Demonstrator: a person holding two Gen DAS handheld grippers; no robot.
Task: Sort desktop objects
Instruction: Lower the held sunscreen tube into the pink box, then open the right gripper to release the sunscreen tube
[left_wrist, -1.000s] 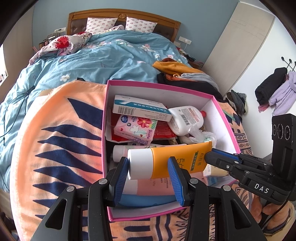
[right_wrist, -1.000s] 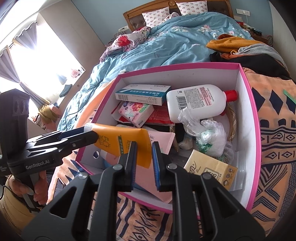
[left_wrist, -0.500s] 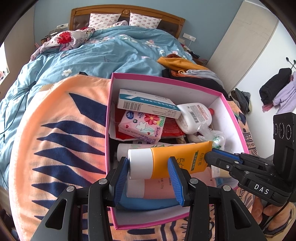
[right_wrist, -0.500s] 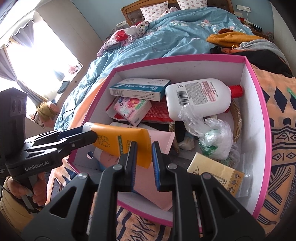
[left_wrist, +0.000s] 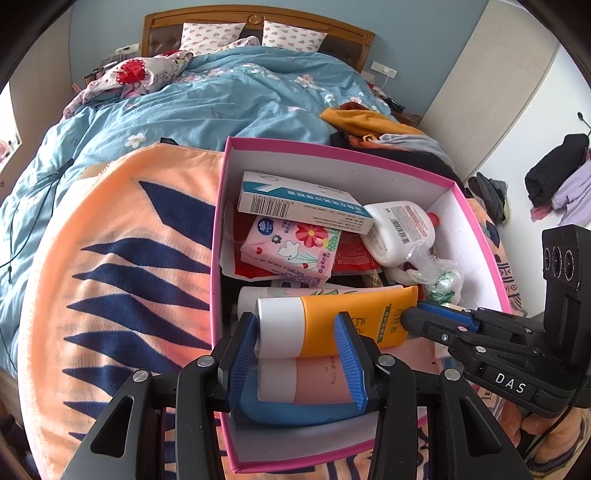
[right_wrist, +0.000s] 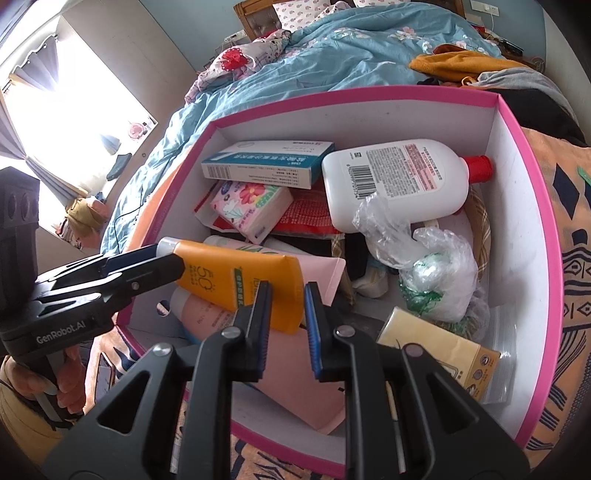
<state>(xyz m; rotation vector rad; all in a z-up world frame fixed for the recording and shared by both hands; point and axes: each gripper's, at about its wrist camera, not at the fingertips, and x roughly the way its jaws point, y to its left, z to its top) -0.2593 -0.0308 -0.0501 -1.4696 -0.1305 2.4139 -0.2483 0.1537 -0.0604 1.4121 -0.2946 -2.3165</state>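
Observation:
An orange tube (left_wrist: 354, 321) with a white cap hangs level over the near end of a pink-rimmed box (left_wrist: 332, 151). My right gripper (right_wrist: 288, 325) is shut on the flat tail of the orange tube (right_wrist: 236, 280); in the left wrist view it (left_wrist: 417, 314) reaches in from the right. My left gripper (left_wrist: 295, 354) is open. The cap end lies between its fingers, against the left one, while the right finger crosses in front of the tube. Below it lie a pink tube (left_wrist: 317, 380) and a blue item.
Inside the box lie a blue-and-white carton (left_wrist: 303, 203), a flowered tissue pack (left_wrist: 295, 251), a white bottle (right_wrist: 395, 181) with a red cap, a crumpled plastic bag (right_wrist: 436, 280) and a yellow packet (right_wrist: 436, 347). An orange patterned blanket (left_wrist: 129, 258) lies under the box, on a bed with a blue quilt (left_wrist: 221, 96).
Both grippers have moved together with the orange tube, closer in over the box, which now looms larger in the right wrist view. Neither jaw opening has changed.

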